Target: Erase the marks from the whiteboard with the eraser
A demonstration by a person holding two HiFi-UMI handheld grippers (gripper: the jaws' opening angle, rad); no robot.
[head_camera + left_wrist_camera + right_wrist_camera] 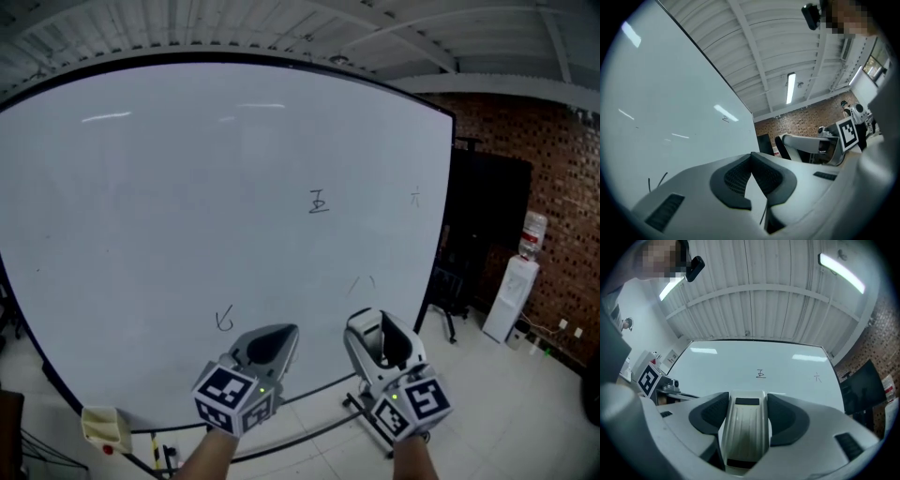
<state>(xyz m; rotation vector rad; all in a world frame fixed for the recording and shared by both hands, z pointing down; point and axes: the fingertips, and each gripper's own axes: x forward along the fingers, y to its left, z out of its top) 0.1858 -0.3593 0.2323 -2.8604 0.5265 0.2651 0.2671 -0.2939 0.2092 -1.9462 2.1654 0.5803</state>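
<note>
We hold both claws up in front of the whiteboard (187, 206), with our arms coming in from 6 o'clock in the head view. The left arm (208, 457) carries the left claw (279, 334) at about 6 o'clock, and its tip leans toward 1 o'clock. In the left gripper view its two dark pads (733, 180) meet at the tip, with nothing between them, so this claw is closed and empty. The right arm (411, 459) carries the right claw (375, 323) at about 5 o'clock, pointing at the board. This claw is squeezed onto the eraser (745, 427), a pale block with ribs on it. The eraser sits snug between the two pads and points at 12 o'clock in the right gripper view. We cannot tell if it touches the board.

The board has a few small dark marks. One mark (319, 202) is just right of the middle, one (415, 195) is near the edge at 2 o'clock, a faint one (364, 281) is just above the right claw, and one (223, 321) is just left of the left claw.

Off at 3 o'clock stand a black panel (487, 225), a white water cooler (514, 295) with a bottle on top, and a brick wall (553, 159). A small yellowish thing (103, 424) sits at 7 o'clock, under the board's edge. Nothing stands between the claws and the board.
</note>
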